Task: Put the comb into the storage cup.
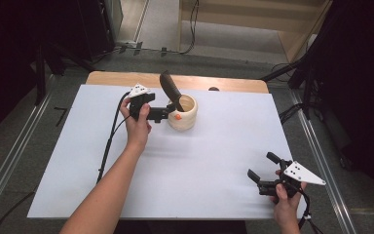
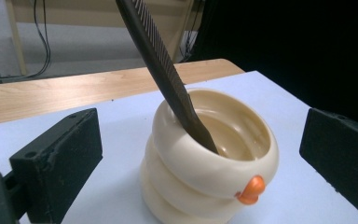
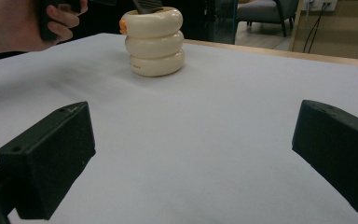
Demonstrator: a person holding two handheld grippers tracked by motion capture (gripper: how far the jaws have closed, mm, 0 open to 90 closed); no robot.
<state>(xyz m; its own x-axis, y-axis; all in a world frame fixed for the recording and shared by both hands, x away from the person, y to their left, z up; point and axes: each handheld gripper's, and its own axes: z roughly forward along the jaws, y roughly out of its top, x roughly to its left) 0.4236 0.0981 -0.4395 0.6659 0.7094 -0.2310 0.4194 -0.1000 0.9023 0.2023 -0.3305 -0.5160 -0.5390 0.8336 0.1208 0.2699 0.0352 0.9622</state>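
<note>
**Speaker one:** Counter (image 1: 78,161) covered in white, seen from above. Near its far middle we see a cream holder (image 1: 182,113) shaped like three stacked rings, with a small orange knob (image 1: 177,116) on its rim. A dark file-like tool (image 1: 170,90) stands in it, leaning toward the far left.

**Speaker two:** Where are our fingers?

**Speaker one:** The left gripper (image 1: 168,113) sits just beside the holder on its left. In the left gripper view its fingers (image 2: 58,161) are spread wide to either side of the holder, pressing on nothing. The tool (image 2: 161,70) rises between and beyond them, apart from both.

**Speaker two:** And the right?

**Speaker one:** The right gripper (image 1: 263,170) rests at the near right corner, well apart from the holder, its fingers (image 3: 51,154) spread over bare counter.

**Speaker two:** How would the tool handle?

**Speaker one:** We judge it light, stiff and thin, with a ridged face that should resist slipping. The bare upper shaft above the rim looks the best place to pinch. The holder seems smooth and could tip if we pull sideways.
</note>
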